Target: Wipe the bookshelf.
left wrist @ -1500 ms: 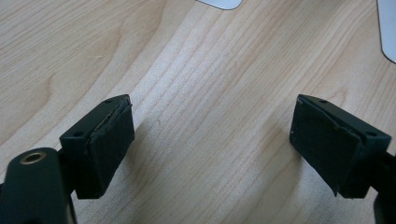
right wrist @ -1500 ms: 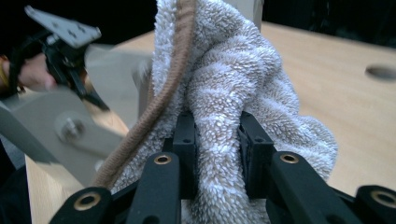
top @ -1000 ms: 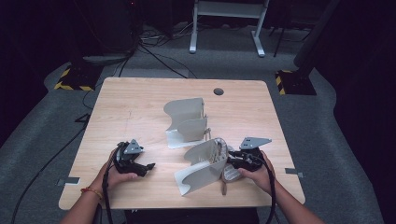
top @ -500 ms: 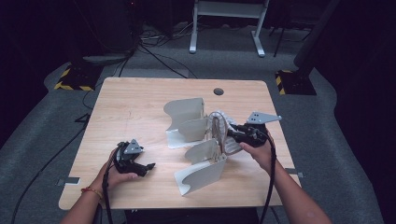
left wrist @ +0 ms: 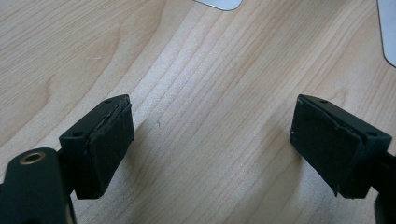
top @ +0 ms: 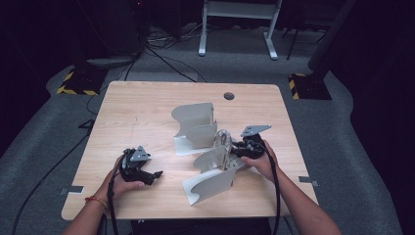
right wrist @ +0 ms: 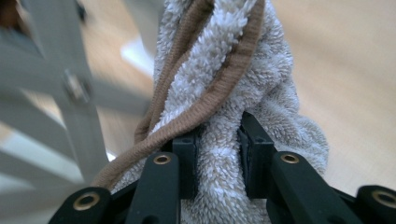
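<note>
Standing on the wooden table are two grey racks: the far rack near the middle and the near rack just in front of it. Right of the near rack, the right gripper squeezes a fluffy towel with a brown edge. Left of the near rack, the left gripper rests with its jaws wide apart, holding nothing.

The towel is pale grey-white terry with a tan-brown edge band. The racks are light grey. The table is light wood with fine grain lines. Both grippers are black, the pads matte black.
</note>
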